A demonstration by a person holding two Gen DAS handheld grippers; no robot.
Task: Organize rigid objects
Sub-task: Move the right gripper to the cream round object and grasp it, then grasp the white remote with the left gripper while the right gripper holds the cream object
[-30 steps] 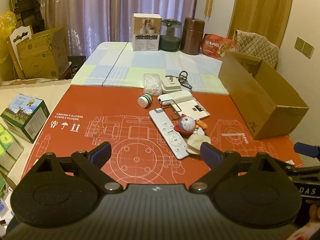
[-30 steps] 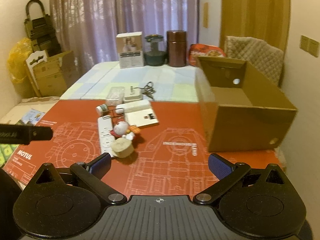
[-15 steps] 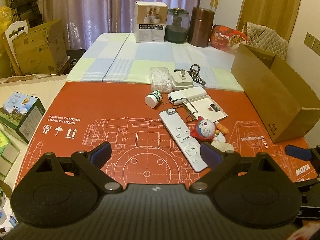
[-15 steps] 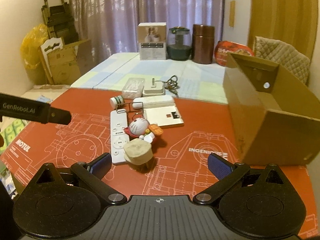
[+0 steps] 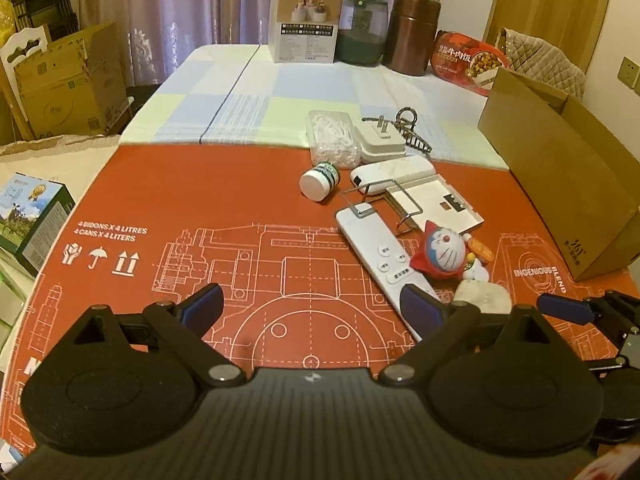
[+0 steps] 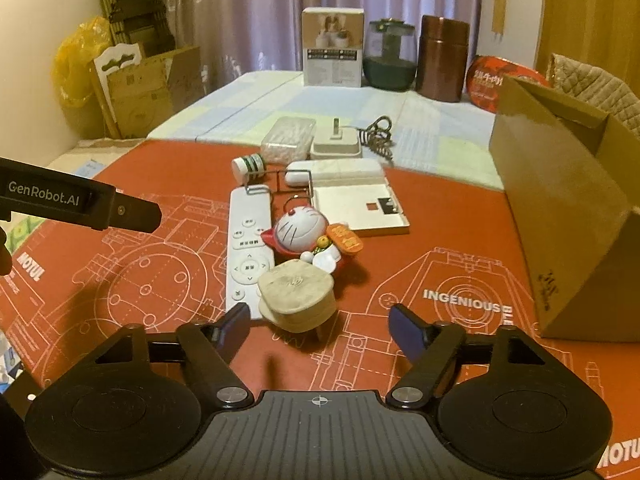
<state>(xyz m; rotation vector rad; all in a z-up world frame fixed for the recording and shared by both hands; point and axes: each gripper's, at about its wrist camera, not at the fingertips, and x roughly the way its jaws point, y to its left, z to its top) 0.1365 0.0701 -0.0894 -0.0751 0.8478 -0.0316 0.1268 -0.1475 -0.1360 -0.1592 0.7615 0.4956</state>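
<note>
From the left wrist view, the task looks barely begun. The cluster of rigid objects lies loose on the red mat [image 5: 168,200], towards its far right part: a white remote control [image 5: 376,252], a Doraemon figure [image 5: 444,252], a small pill bottle [image 5: 320,182] on its side, a flat white box [image 5: 436,204] and a wire clip [image 5: 384,200]. The cardboard box [image 5: 560,184] stands at the mat's right edge; its inside is hidden here. The left gripper [image 5: 310,302] hangs spread wide and empty over the near part of the mat.

From the right wrist view, the box's open top [image 6: 560,152] shows nothing that can be made out inside, so everything seems left to sort. A beige wooden block [image 6: 296,294] sits nearest, touching the remote [image 6: 248,248] and just before the figure [image 6: 300,232]. The right gripper [image 6: 320,322] is spread, empty, its fingers flanking the block's near side without touching it.
</note>
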